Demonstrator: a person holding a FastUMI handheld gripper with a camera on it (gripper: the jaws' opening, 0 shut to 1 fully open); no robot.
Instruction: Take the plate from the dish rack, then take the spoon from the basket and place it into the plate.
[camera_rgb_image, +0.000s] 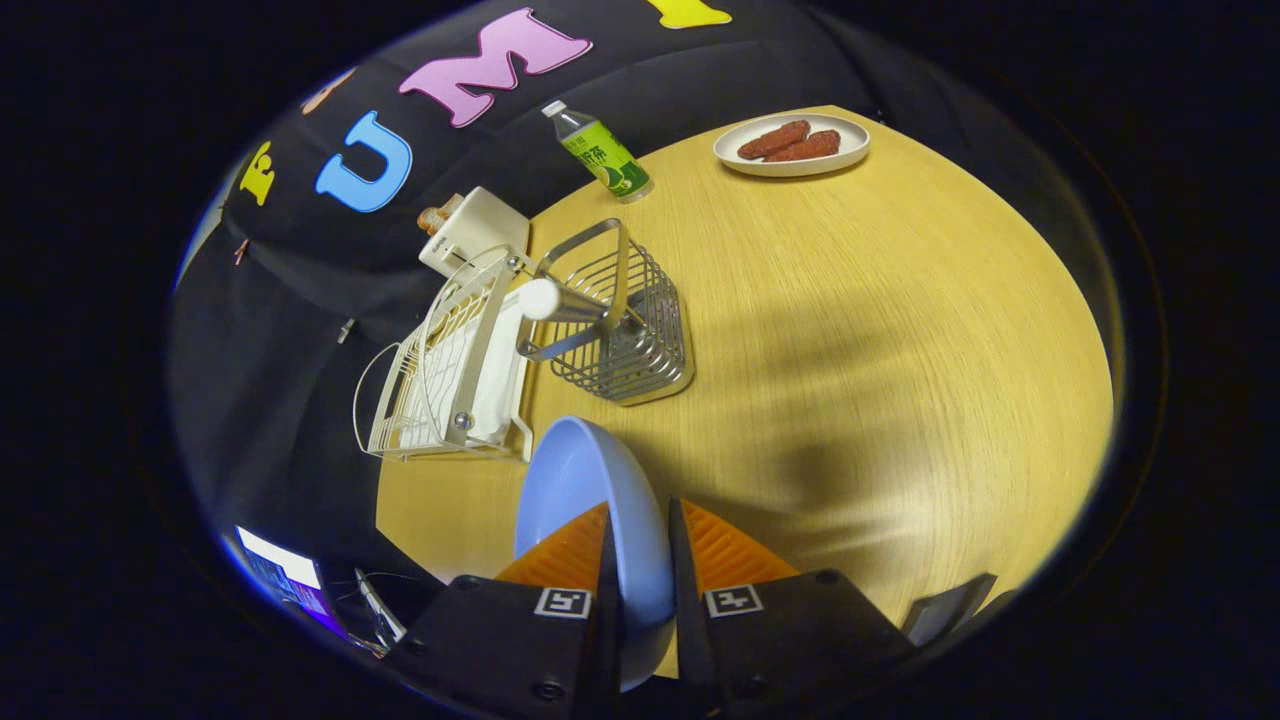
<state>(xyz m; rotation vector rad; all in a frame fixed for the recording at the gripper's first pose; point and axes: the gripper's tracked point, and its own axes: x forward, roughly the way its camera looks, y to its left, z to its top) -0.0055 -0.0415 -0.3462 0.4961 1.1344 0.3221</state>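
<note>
Blue plate (580, 480) is clamped on edge by the tongs (640, 530), off the desk (850, 330); rigid, slick, rim grip advised.

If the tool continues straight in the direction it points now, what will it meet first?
The tool, shut on the blue plate, points toward the wire basket with the spoon. That basket would probably come first, with the dish rack just beside it, though depth is hard to judge here.

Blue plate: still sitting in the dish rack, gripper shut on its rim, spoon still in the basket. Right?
Not quite. In the gripper view the blue plate is out of the dish rack, held over the table. The gripper is shut on its rim; the spoon is in the basket.
</note>
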